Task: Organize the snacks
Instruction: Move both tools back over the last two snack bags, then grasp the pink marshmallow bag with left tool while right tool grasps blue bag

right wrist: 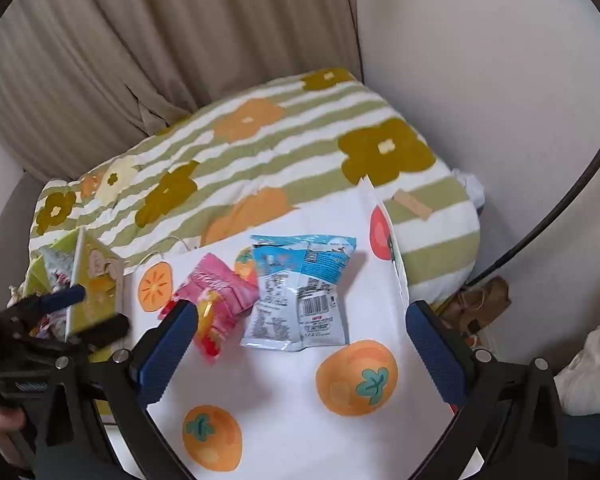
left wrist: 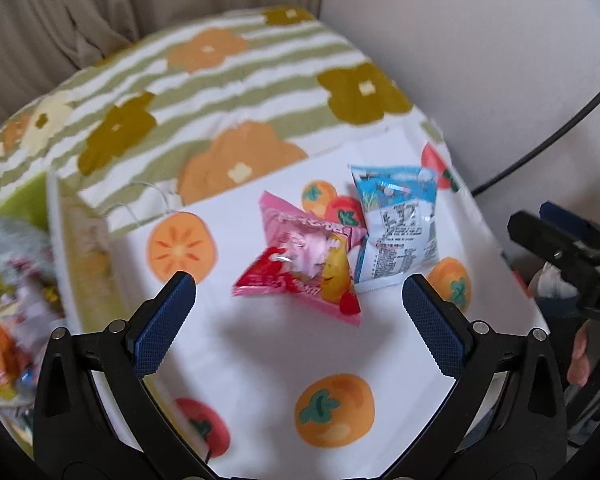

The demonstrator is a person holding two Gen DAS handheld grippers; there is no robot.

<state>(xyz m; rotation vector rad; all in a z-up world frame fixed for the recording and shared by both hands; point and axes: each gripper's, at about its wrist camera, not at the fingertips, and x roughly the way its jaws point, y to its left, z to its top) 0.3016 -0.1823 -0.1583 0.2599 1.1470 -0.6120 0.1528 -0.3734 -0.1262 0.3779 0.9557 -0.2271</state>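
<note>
Both claws wide open and empty, pink packet touching blue packet, green box left, floral quilt behind

A: The left wrist view looks down along its own spread fingers at the white fruit-print cloth, from close above; the pink snack packet sits near mid-frame.

B: The right wrist view faces the same way, but from a little farther back and more to the right, taking in more curtain and wall.

A: Both share the cloth, the pink packet, the blue-and-white packet and the striped flowered blanket.

B: Each also catches the other gripper at its frame edge.
</note>
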